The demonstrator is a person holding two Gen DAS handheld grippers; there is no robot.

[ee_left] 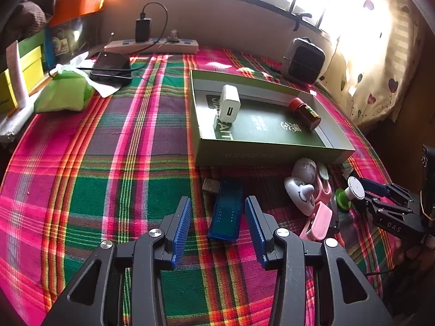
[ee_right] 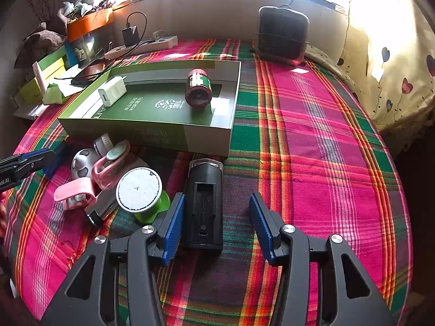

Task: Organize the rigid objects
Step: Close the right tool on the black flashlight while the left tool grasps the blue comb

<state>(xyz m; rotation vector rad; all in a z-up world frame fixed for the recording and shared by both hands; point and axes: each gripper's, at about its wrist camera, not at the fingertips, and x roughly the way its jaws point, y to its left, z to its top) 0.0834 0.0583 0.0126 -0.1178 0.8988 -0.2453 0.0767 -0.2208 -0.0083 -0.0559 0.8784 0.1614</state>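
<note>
A shallow green box [ee_left: 244,156] [ee_right: 152,133] lies on the plaid cloth and holds a white USB charger [ee_left: 229,106] [ee_right: 112,91] and a red-capped brown bottle [ee_left: 304,114] [ee_right: 198,88] on its side. My left gripper [ee_left: 217,212] is open, its blue pads either side of a blue USB device [ee_left: 227,212] on the cloth. My right gripper [ee_right: 214,212] is open around a black rectangular device [ee_right: 205,203], which lies nearer its left pad. In the left wrist view the right gripper [ee_left: 380,193] shows at the far right.
Small items are piled in front of the box: a white-and-green spool [ee_right: 141,190] [ee_left: 350,193], pink clips [ee_right: 106,168] [ee_left: 318,220] and a white round toy [ee_left: 299,193] [ee_right: 83,163]. At the back stand a power strip [ee_left: 152,44], a phone [ee_left: 111,66], a green tissue pack [ee_left: 64,92] and a black speaker [ee_right: 282,34].
</note>
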